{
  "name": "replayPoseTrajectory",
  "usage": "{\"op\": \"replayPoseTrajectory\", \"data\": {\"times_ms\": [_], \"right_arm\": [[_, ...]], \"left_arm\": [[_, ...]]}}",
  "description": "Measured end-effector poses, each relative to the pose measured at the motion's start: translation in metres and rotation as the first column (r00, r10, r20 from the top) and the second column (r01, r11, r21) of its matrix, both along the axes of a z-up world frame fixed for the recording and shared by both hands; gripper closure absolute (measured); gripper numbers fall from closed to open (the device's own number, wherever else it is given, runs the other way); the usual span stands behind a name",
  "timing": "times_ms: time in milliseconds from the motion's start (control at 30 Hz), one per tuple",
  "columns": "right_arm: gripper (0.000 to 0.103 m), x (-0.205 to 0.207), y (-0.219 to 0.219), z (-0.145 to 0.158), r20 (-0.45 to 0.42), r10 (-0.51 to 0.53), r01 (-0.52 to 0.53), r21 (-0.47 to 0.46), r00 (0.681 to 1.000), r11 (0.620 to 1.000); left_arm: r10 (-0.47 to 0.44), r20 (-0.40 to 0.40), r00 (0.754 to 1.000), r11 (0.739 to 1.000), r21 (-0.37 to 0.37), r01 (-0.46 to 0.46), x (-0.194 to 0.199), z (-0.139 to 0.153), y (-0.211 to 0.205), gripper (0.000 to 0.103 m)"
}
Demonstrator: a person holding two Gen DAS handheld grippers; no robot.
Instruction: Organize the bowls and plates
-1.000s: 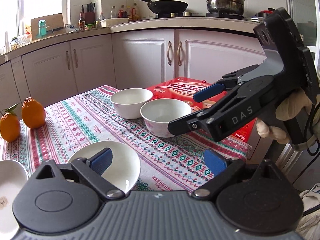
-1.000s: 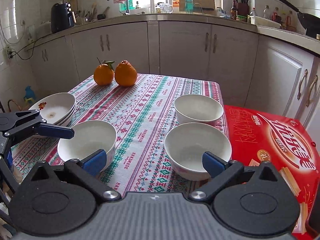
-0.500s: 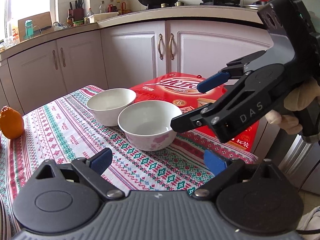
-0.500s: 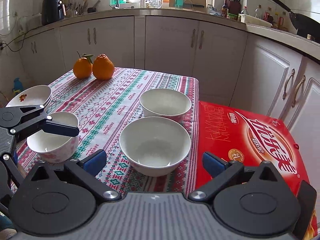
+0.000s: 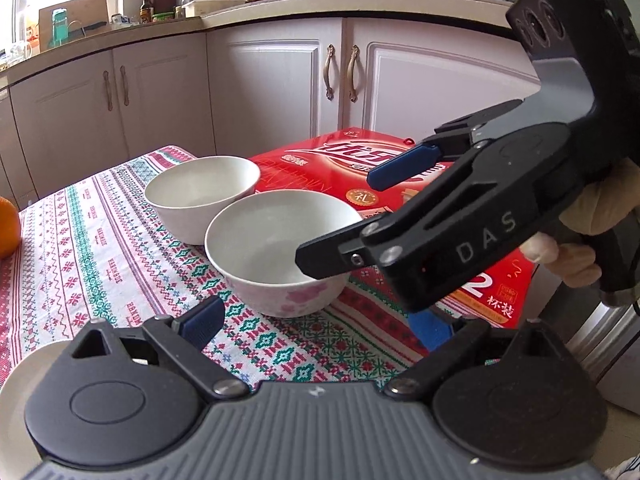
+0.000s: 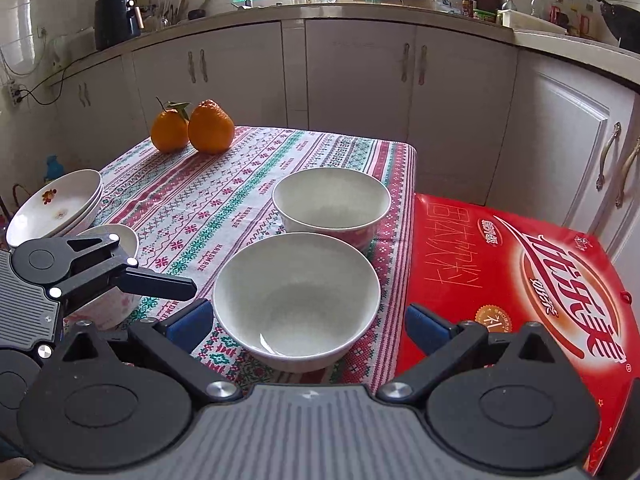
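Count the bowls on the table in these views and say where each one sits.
3. The near bowl sits between the right gripper's open fingers; the far bowl just behind it; a third bowl at left, partly hidden by the left gripper, beside stacked plates.

Table under patterned tablecloth [image 6: 224,204]: three white bowls [image 6: 296,300], stacked plates [image 6: 52,208], two oranges [image 6: 210,128].

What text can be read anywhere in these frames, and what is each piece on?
"DAS": side of the right gripper.
"HANDMADE": woven repeatedly into the tablecloth.
"礼": gold seal on the red box.
"2 杯装": red box's near corner.
Large white brand script on the box: stylised, not readable.
Counter bottle labels: too small.
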State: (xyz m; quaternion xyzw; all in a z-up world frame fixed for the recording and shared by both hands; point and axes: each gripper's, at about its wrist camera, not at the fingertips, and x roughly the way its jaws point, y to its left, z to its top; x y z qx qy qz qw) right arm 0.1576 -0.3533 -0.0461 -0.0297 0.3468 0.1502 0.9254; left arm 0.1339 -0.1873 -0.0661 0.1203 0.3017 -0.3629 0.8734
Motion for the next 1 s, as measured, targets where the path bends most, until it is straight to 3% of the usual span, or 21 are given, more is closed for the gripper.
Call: {"op": "replayPoseTrajectory", "data": {"times_ms": [267,533,700,1000], "right_arm": [[0.001,0.026,-0.006,-0.014,-0.045,0.009,-0.007,0.048,0.999,0.999],[0.015,0.043,-0.007,-0.019,-0.075,0.015,-0.011,0.06,0.997,0.998],[0.024,0.046,-0.007,-0.023,-0.092,0.032,-0.025,0.077,0.995,0.997],[0.025,0.049,-0.007,-0.023,-0.101,0.047,-0.038,0.092,0.994,0.995]], "left_arm": [[0.09,0.008,0.996,0.995,0.048,-0.09,0.011,-0.009,-0.013,0.006],[0.1,0.022,0.995,0.994,0.04,-0.101,0.014,-0.012,-0.02,0.01],[0.103,0.013,0.995,0.994,0.037,-0.104,0.019,-0.013,-0.019,0.018],[0.104,0.014,0.995,0.994,0.028,-0.104,0.023,-0.013,-0.021,0.02]]}}
